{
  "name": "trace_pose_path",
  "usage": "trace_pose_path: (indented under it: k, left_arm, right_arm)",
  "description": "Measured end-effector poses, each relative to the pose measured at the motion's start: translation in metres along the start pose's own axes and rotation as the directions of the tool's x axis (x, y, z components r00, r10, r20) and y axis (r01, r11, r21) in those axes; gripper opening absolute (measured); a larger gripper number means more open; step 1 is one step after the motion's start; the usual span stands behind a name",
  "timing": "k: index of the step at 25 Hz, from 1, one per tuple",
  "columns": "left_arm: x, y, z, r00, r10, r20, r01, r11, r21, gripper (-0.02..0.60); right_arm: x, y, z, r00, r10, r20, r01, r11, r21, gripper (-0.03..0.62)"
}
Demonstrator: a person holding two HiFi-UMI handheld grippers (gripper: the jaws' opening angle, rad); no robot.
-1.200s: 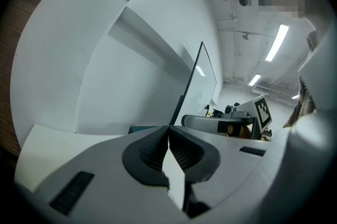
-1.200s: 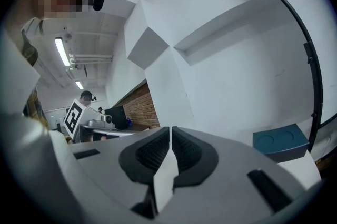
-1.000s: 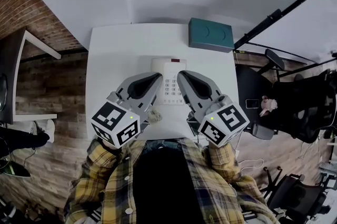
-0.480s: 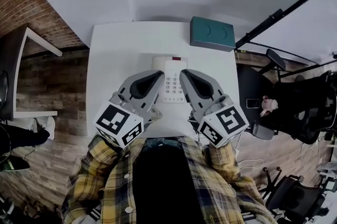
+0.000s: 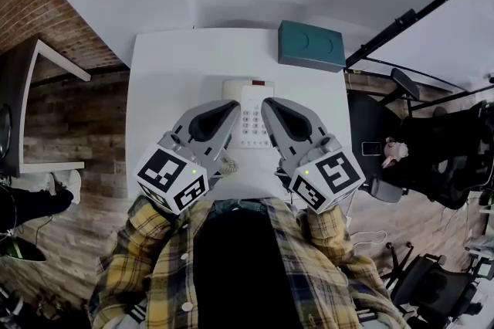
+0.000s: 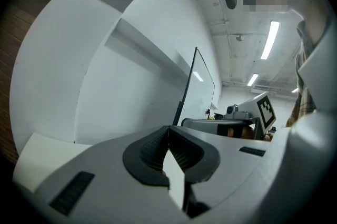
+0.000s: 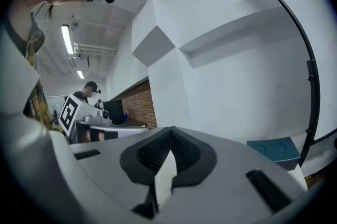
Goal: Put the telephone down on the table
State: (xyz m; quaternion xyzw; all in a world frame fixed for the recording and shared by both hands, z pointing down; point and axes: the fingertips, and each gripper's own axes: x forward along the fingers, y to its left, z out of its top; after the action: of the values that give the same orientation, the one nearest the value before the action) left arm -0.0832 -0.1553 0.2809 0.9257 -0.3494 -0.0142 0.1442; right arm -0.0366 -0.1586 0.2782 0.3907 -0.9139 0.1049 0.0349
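Note:
A white telephone (image 5: 252, 113) with a grey keypad lies flat on the white table (image 5: 166, 72), its coiled cord (image 5: 226, 165) trailing toward the near edge. My left gripper (image 5: 231, 105) is held level over the phone's left side and covers that part. My right gripper (image 5: 266, 103) hangs by the phone's right edge. In the left gripper view the ribbed pads (image 6: 181, 152) meet with nothing between them. The right gripper view shows the same: the pads (image 7: 181, 152) closed together and empty. The phone itself is not visible in either gripper view.
A teal box (image 5: 311, 46) sits at the table's far right corner. A black pole (image 5: 409, 15) slants up on the right, with office chairs (image 5: 448, 157) beside the table. A brick wall (image 5: 38, 3) and a dark desk (image 5: 15, 111) stand to the left.

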Motion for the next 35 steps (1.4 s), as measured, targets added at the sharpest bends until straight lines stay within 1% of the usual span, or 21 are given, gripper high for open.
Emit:
trace_pose_path:
  k: [8,21,28,35]
  left_arm:
    - [-0.001,0.003,0.001,1.000,0.001,-0.004,-0.001,1.000,-0.011,0.017]
    - [0.002,0.004,0.007,1.000,-0.003,-0.006,0.003,1.000,0.013,0.017]
    - [0.005,0.001,0.005,0.999,-0.028,-0.018,0.028,1.000,0.009,0.017]
    - [0.009,-0.006,0.001,0.997,-0.069,-0.042,0.070,0.997,0.018,0.017]
  right_arm:
    - [0.003,0.000,-0.001,1.000,0.011,-0.003,-0.011,1.000,0.012,0.024]
    - [0.004,-0.002,-0.003,1.000,0.019,-0.009,-0.019,1.000,0.014,0.023]
    - [0.003,-0.003,-0.005,1.000,0.018,-0.015,-0.018,1.000,0.024,0.023]
    - [0.001,-0.006,-0.004,1.000,0.016,-0.011,-0.015,0.999,0.028,0.023]
